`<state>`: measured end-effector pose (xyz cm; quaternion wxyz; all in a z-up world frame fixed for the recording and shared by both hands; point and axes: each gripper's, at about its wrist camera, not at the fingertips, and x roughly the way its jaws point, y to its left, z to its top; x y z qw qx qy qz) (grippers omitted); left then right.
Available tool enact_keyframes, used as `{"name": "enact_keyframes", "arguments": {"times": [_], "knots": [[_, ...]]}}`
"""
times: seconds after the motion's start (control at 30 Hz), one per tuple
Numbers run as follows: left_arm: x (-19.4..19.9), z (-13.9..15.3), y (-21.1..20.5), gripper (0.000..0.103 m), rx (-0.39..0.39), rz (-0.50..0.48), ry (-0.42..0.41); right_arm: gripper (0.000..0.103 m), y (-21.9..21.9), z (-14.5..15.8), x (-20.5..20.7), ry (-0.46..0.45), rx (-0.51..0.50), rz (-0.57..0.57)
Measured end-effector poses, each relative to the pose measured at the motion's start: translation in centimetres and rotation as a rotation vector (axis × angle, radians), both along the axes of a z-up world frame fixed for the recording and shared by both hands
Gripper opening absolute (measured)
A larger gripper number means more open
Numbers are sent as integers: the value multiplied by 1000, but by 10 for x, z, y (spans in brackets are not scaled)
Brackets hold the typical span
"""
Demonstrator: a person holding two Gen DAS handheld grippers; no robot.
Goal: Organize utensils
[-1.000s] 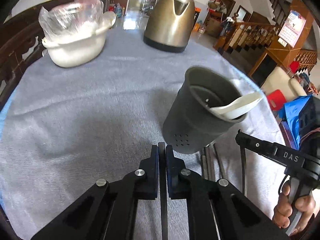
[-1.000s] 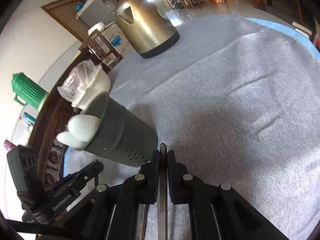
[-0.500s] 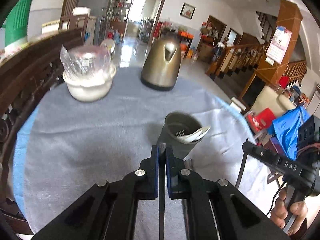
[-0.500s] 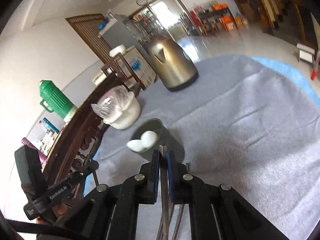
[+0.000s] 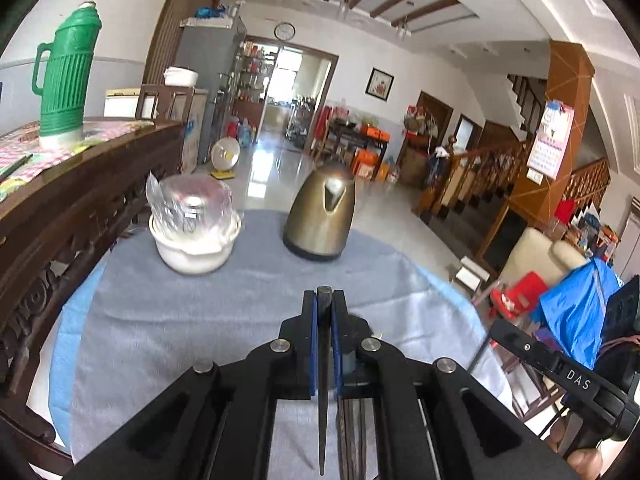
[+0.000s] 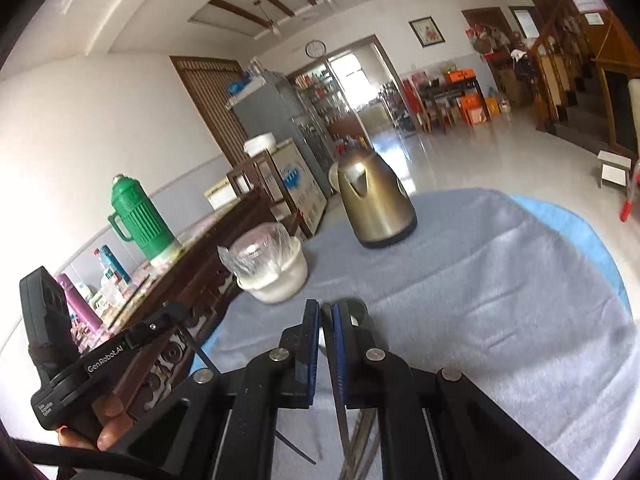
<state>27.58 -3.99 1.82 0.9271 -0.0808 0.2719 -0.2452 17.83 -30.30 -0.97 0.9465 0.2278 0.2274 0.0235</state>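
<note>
Chopsticks are what I have in both tools. My left gripper (image 5: 324, 300) has its blue-padded jaws pressed together on one dark, slender tapered chopstick (image 5: 322, 392); its blunt end pokes out just past the fingertips and its pointed end runs back toward the camera between the black arms. Below those arms I see more dark sticks (image 5: 352, 432) lying on the grey woven tablecloth (image 5: 168, 320).

My right gripper (image 6: 326, 312) is likewise clamped, its jaws nearly touching, on a second thin dark chopstick (image 6: 338, 412) that slants back and down from the pads. Under it lie a few more sticks (image 6: 364, 444), blurred, on the cloth. Just beyond the right fingertips, partly hidden by them, sits the rim of a dark grey cylindrical utensil holder (image 6: 356, 307); from the left wrist view I cannot make it out behind the jaws.

Farther ahead of both pairs of jaws stand a brass-coloured metal kettle (image 5: 322, 212) and a white bowl holding a clear plastic bag (image 5: 194, 232), well apart from the grippers. A green ribbed thermos flask (image 5: 66, 76) stands on the dark wooden sideboard off to the left. A hand (image 6: 106, 424) grips the left tool's handle, seen from the right wrist.
</note>
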Motion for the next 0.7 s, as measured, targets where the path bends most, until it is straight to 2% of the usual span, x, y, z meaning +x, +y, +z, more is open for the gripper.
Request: {"name": "enact_keyframes", "arguments": {"times": [0.33,0.43,0.53,0.57,0.63,0.67,0.7], "knots": [[16,42,-10,7,-11,9,-69,7,6,44,23,-65,-29,-8],[16,45,-6,7,-24,8,-73,9,2,41,39,-8,-72,-25],[13,36,-3,7,-14,4,-69,13,-14,9,69,178,-63,-26],[13,31,-1,7,-18,2,-57,16,-23,-7,77,234,-42,-36],[14,22,2,7,-28,-1,-30,37,-39,-38,92,335,9,-43],[14,17,3,7,-28,0,-19,44,-48,-56,99,398,34,-69],[14,13,4,7,-26,1,-12,61,-57,-71,103,440,59,-89]]}}
